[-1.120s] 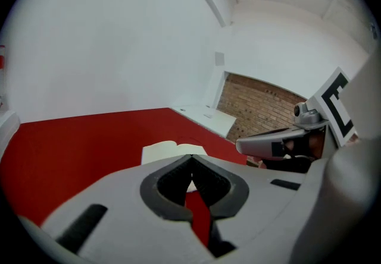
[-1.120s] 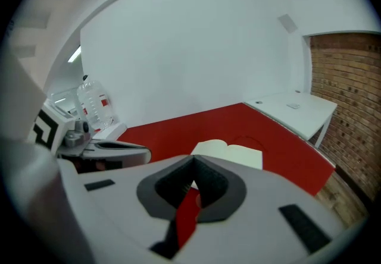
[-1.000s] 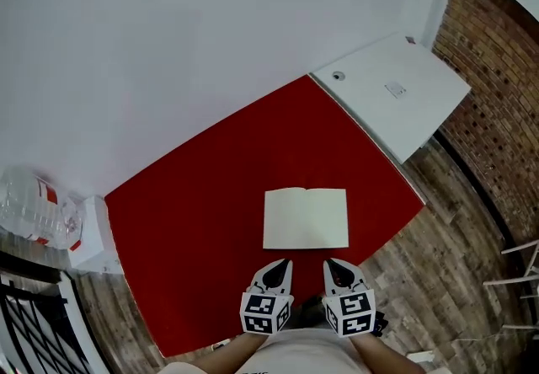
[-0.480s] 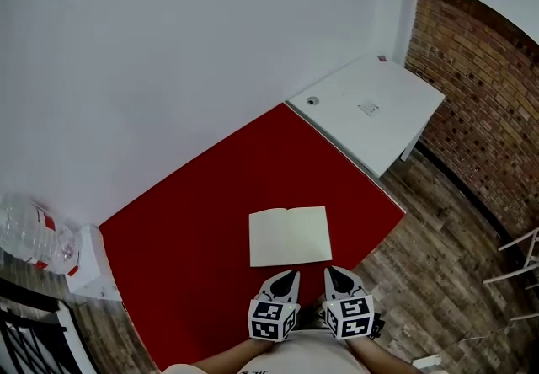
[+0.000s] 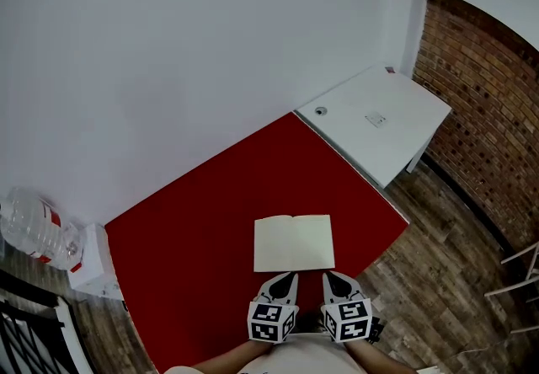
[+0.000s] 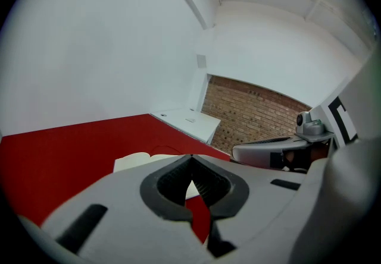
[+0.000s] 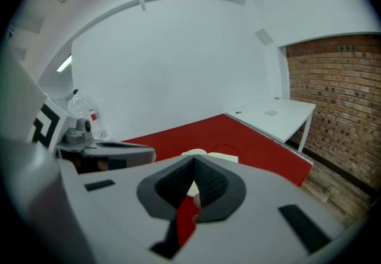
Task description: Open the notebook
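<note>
The notebook (image 5: 294, 243) lies open and flat on the red table (image 5: 202, 221), showing two blank cream pages. It also shows in the left gripper view, notebook (image 6: 140, 161), and in the right gripper view, notebook (image 7: 211, 153), just past the jaws. My left gripper (image 5: 285, 281) and right gripper (image 5: 332, 280) sit side by side at the table's near edge, just short of the notebook and apart from it. Both are shut with jaw tips meeting and nothing held: left gripper (image 6: 190, 160), right gripper (image 7: 193, 162).
A white desk (image 5: 379, 124) adjoins the red table on the right, with a brick wall (image 5: 484, 111) behind it. A clear water bottle (image 5: 34, 229) and a white box (image 5: 88, 259) stand at the far left. Wooden floor (image 5: 438, 280) lies to the right.
The head view has shifted, so the notebook sits lower and closer to the grippers in the frame. The notebook stays open; both grippers stay shut at the near edge.
</note>
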Available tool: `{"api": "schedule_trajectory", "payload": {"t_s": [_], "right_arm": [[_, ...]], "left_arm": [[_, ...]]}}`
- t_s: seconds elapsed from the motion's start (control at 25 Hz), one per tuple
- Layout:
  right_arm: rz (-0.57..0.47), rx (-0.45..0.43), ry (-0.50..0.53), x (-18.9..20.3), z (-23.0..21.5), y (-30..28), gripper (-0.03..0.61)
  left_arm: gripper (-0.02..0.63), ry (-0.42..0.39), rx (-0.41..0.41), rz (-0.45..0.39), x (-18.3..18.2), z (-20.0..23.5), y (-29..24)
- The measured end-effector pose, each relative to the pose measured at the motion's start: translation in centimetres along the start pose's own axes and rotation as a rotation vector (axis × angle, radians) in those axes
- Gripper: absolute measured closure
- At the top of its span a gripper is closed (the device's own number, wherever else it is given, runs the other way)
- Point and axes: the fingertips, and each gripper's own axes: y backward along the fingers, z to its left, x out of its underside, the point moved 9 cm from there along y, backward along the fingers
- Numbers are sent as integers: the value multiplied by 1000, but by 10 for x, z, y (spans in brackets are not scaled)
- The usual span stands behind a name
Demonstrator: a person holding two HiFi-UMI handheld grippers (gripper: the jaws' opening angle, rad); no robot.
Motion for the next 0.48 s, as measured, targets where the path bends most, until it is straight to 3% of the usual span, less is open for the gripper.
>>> {"api": "schedule_trajectory", "payload": {"t_s": [0.48], "right_arm": [[3,-21,29,-3,6,-4,574]], "left_arm": [[609,6,-15,-7,-3,5,2]]}}
